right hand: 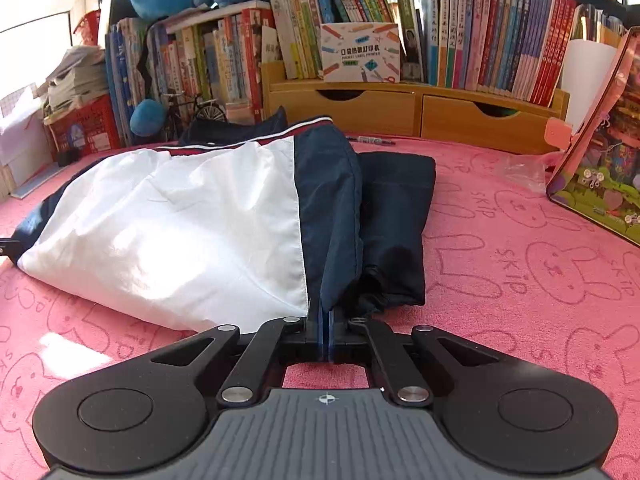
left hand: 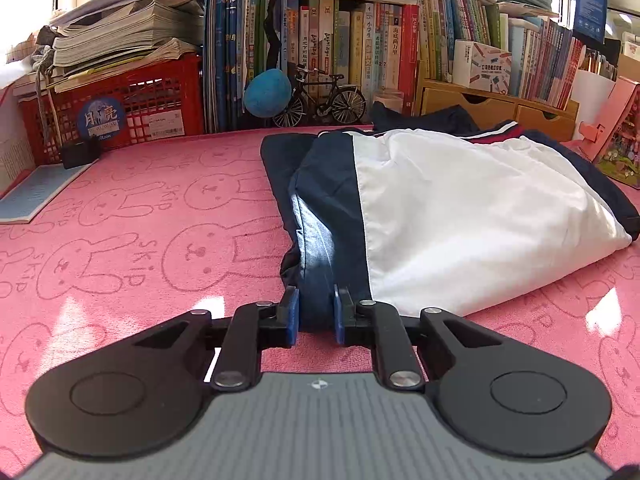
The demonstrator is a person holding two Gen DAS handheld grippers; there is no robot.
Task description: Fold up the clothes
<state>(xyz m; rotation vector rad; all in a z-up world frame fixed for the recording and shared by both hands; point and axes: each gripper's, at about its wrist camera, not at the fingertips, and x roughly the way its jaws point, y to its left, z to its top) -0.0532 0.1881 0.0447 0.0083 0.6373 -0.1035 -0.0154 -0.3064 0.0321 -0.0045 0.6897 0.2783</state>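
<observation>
While grippers [left hand: 316, 314] [right hand: 324, 330] pinch jacket [left hand: 460, 216] hem, pink cloth [left hand: 140, 240] bare.

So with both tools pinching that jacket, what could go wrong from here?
The left tool holds a thick navy fold with its pads still apart, so the cloth might slip out mid-fold. The right tool grips only a thin edge of the jacket, which could pull free. Lifting the jacket far back might also knock the toy bicycle behind it.

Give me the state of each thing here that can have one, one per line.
Left gripper: fingers partly closed around a navy fold of the jacket.
Right gripper: shut on the jacket's near edge.
Jacket: partly folded, lying on the pink mat.
Wooden drawers: closed.
</observation>
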